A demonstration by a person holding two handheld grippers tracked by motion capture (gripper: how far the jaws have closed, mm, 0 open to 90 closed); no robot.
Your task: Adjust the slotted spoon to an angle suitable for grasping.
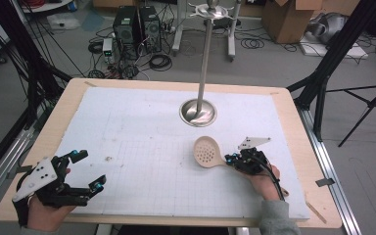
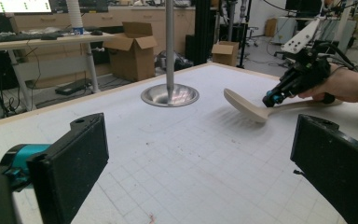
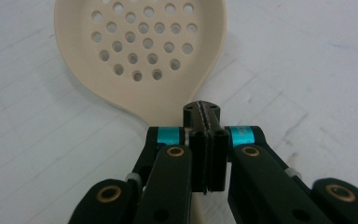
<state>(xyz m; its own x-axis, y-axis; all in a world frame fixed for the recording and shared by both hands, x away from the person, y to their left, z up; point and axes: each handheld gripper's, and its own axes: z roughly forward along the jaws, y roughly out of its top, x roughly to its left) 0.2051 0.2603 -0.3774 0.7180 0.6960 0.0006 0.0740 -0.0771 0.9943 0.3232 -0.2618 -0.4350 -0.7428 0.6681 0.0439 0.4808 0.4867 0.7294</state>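
Slotted spoon is the thing we work with. In the high view it lies at the right part of the desk, with its pierced bowl toward the middle and its handle running to the near right. Our right gripper is closed on the neck, just behind the bowl. Farther away stands the metal stand, a round base with a tall pole; the spoon is near it but apart. Our left gripper rests at the near left with its jaws wide and nothing between them.

In the left gripper view, the two black jaws stand far apart over the bare grid surface. Across the desk we see the right gripper clamped on the spoon, and the bowl seems a little lifted, with a soft shadow under it. To do this step well, we think the left one should wait, well away from the path.

In the right gripper view, the jaws are pressed together on the thin neck, and the bowl reaches out beyond them. This grip is narrow and near one end, so we judge that the spoon can swing around it. We should move slowly, keep the wrist level, and give the pole enough room.
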